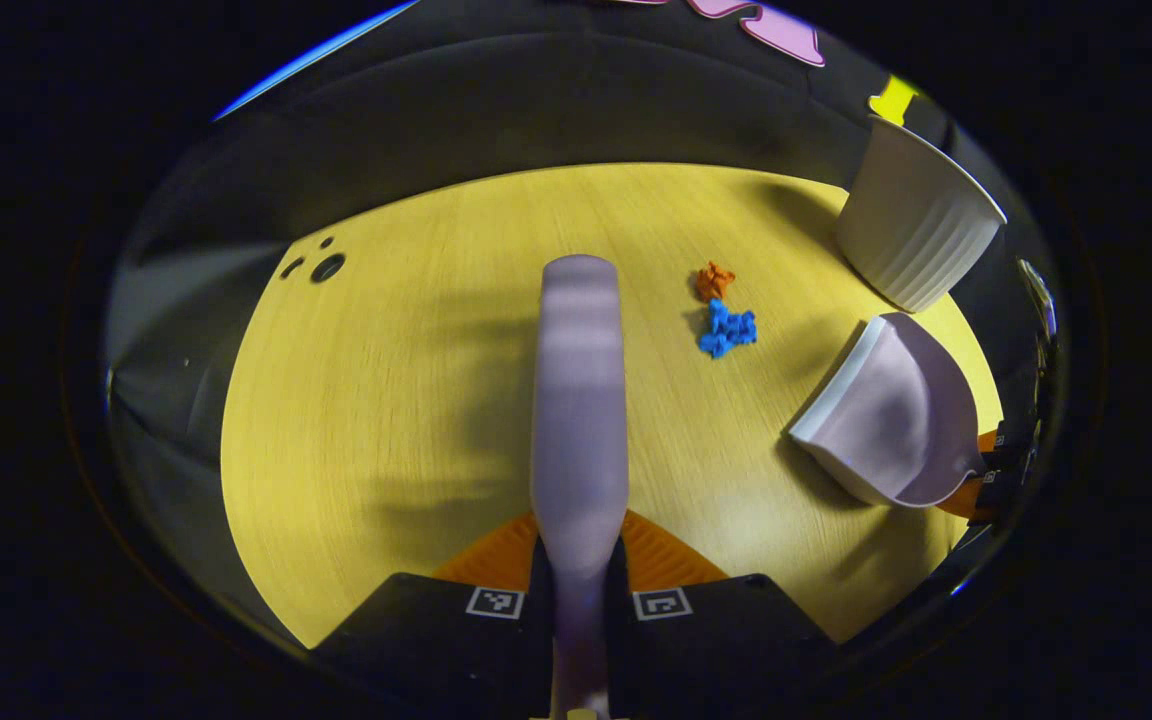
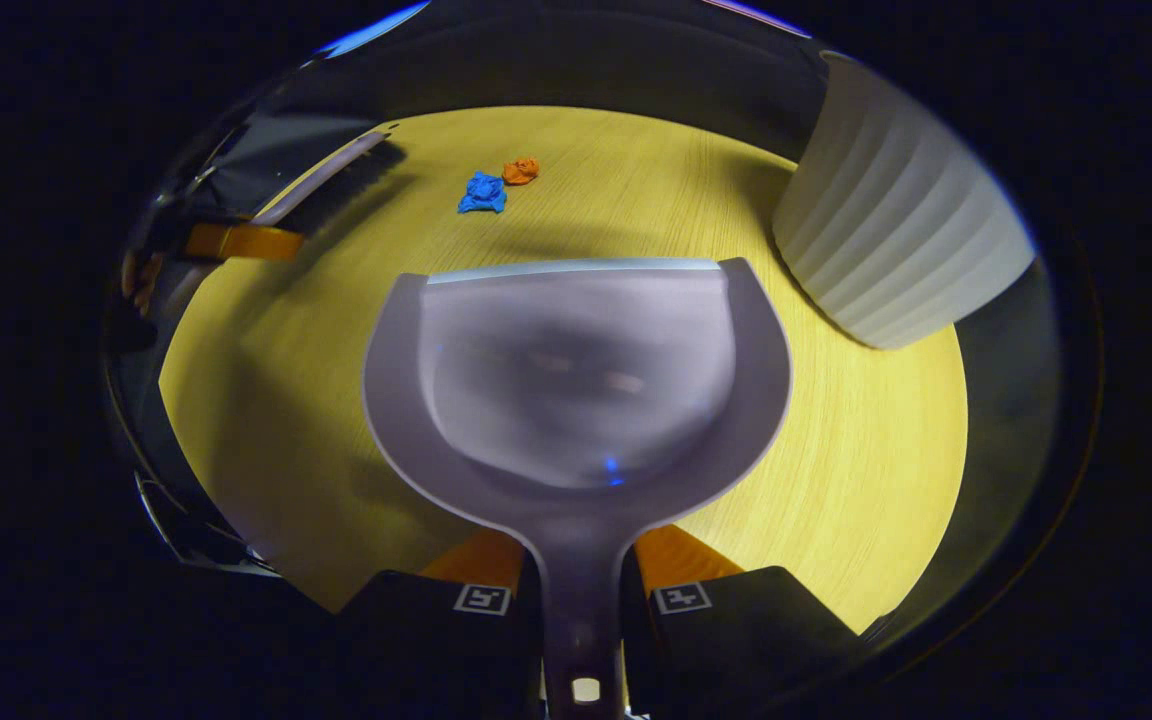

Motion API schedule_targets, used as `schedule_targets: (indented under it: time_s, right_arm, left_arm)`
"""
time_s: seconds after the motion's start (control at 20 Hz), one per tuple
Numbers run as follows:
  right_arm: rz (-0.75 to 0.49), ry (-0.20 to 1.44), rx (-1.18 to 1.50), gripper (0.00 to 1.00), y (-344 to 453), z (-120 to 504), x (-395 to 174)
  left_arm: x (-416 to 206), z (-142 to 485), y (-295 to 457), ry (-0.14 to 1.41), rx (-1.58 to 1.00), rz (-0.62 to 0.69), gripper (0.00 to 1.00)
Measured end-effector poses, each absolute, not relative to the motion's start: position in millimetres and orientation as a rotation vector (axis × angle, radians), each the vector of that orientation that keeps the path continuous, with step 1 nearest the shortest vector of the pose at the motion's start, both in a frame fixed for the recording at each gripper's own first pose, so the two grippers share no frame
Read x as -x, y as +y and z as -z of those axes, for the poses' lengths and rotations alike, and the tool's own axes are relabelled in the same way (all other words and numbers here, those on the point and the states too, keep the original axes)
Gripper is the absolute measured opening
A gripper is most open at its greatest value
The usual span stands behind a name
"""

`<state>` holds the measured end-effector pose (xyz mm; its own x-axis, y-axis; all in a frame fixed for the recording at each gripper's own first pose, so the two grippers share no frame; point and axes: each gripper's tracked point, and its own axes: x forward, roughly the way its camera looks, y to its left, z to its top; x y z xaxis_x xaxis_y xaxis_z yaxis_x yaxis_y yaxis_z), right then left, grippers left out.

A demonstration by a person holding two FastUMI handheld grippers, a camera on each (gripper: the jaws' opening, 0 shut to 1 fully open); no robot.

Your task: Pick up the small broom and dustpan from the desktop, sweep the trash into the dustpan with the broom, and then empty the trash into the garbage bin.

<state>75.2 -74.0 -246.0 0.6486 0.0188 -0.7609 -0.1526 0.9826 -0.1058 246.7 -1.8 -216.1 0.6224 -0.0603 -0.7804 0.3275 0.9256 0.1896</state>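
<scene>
Left gripper (image 1: 578, 560) clamps the broom (image 1: 579, 400); right gripper (image 2: 581, 575) clamps the dustpan (image 2: 576, 370), trash (image 2: 483, 192) lying ahead.

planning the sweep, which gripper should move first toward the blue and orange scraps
Left, probably. The left gripper holds the broom, which points at the table just beside the blue scrap and orange scrap. The right gripper holds the dustpan, whose lip sits well short of them.

Smooth matt plastic dustpan (image 2: 576, 370), ribbed plastic bin (image 2: 896, 240), wood-grain desktop (image 1: 416, 400), crumpled paper scraps (image 1: 728, 328)
</scene>
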Motion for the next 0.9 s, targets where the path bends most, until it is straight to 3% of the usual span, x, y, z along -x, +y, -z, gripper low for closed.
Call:
schedule_targets:
  time_s: [0.05,0.5,0.75,0.8,0.9]
  right_arm:
    - [-0.113,0.857,0.184,0.37,-76.1,243.7,-79.0]
    - [-0.215,0.885,0.266,0.37,-78.0,240.6,-96.3]
    - [-0.26,0.889,0.298,0.37,-71.6,238.5,-94.4]
    - [-0.267,0.885,0.3,0.33,-69.7,238.8,-94.0]
    - [-0.272,0.877,0.313,0.37,-68.5,240.1,-95.0]
  left_arm:
    - [-261.4,214.5,-6.1,0.874,-0.349,0.245,0.25]
    - [-339.3,226.2,-56.1,0.923,-0.666,0.441,0.25]
    - [-335.5,233.7,-90.9,0.952,-0.778,0.609,0.26]
    - [-329.6,237.0,-99.1,0.961,-0.788,0.645,0.25]
    - [-315.3,244.8,-114.0,0.988,-0.804,0.706,0.25]
